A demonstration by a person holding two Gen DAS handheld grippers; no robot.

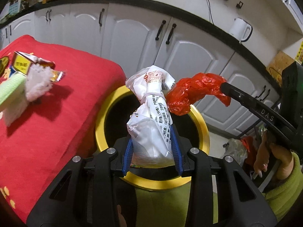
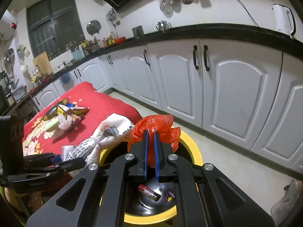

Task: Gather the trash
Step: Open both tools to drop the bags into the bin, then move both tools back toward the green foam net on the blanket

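**Holding two bags over the bin, ready to drop**

Carrying both pieces of trash to the same spot — the left gripper (image 1: 153, 149) is clamping a white printed plastic bag (image 1: 151, 113) between its blue pads (image 1: 127, 155), and the right gripper (image 2: 151, 155) is pinching a crumpled red plastic bag (image 2: 155, 126), jaws nearly touching because the film is so thin. The left jaws are standing wider, since the white bag is bulkier and is filling the gap between them.

Both bags are hanging directly above the mouth of the yellow-rimmed bin (image 1: 200, 121), which is sitting just below and ahead of both pairs of fingertips. The red bag is poking out past the right fingertips, touching or almost touching the white bag's upper end — cannot tell which. Both grippers are pointing downward so a release should let the bags fall inside rather than on the rim.

Inside the bin, below the right gripper, a couple of small wrappers (image 2: 149, 192) are lying on the dark bottom.

Off to the left of both grippers, well apart, more trash is waiting on the red cloth-covered table (image 1: 75, 94): a yellow carton (image 1: 21, 63), a white tissue wad (image 1: 38, 83), a pale green object (image 1: 10, 90). Judging by that pile, the task is partway done — next move is likely letting both bags go.
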